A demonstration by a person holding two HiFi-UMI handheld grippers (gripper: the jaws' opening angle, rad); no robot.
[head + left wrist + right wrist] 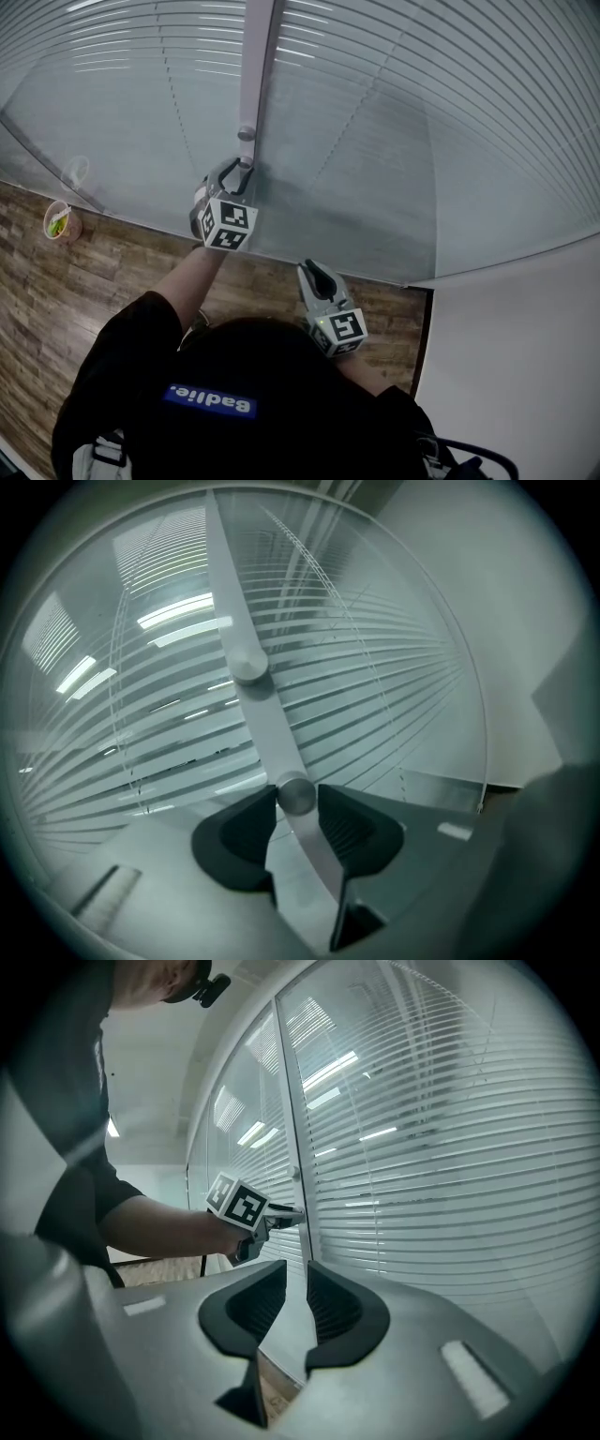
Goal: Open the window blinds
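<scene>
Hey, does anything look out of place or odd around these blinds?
Only one thing: a small cup with something green in it stands on the wood floor at the foot of the blinds, an odd spot. The blinds themselves hang even.

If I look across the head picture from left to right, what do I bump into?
cup → left gripper → right gripper → wall

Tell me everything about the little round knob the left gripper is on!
The knob is small, round and grey, metal by the look, with a flat face. It sits on the pale upright strip between the blinds, below a second knob like it. The left gripper is shut on it, one jaw touching each side.
</scene>
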